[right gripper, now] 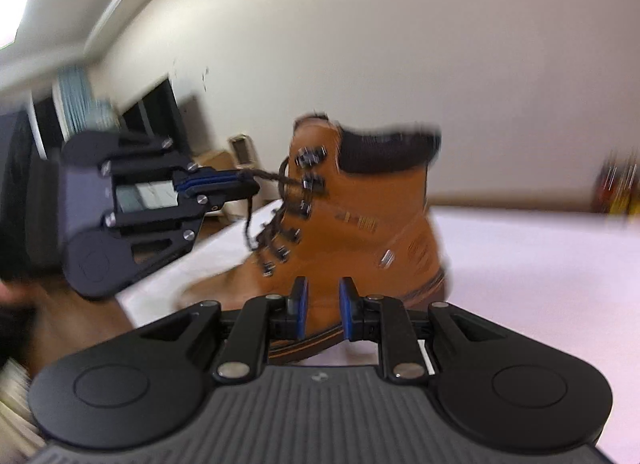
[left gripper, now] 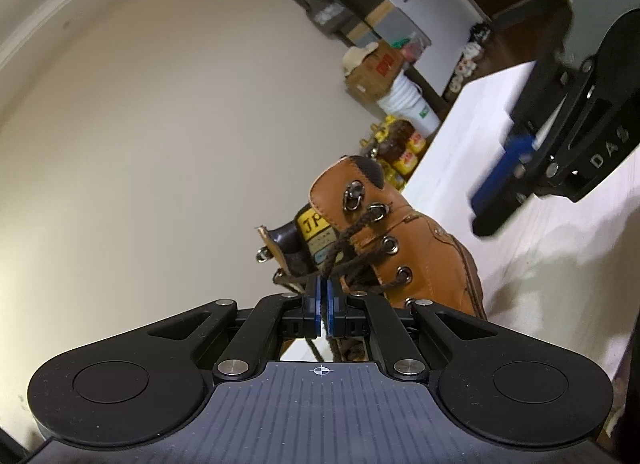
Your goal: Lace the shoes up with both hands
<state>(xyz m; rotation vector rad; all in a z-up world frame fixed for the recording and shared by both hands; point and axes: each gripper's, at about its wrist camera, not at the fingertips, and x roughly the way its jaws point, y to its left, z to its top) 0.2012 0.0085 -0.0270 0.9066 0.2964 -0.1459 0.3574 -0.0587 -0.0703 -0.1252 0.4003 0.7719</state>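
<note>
Here one tan leather boot [right gripper: 352, 224] with a dark padded collar stood on the white table [right gripper: 540, 256]. Its brown braided lace [left gripper: 340, 248] was pinched between the left gripper's [left gripper: 323, 296] nearly closed blue pads. The right gripper [right gripper: 323, 304], marked "DAS", hovered half open and empty.

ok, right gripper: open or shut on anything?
Open. In its own wrist view the right gripper shows a clear gap between its blue pads, nothing between them; the boot sits beyond. The left gripper holds the lace.
</note>
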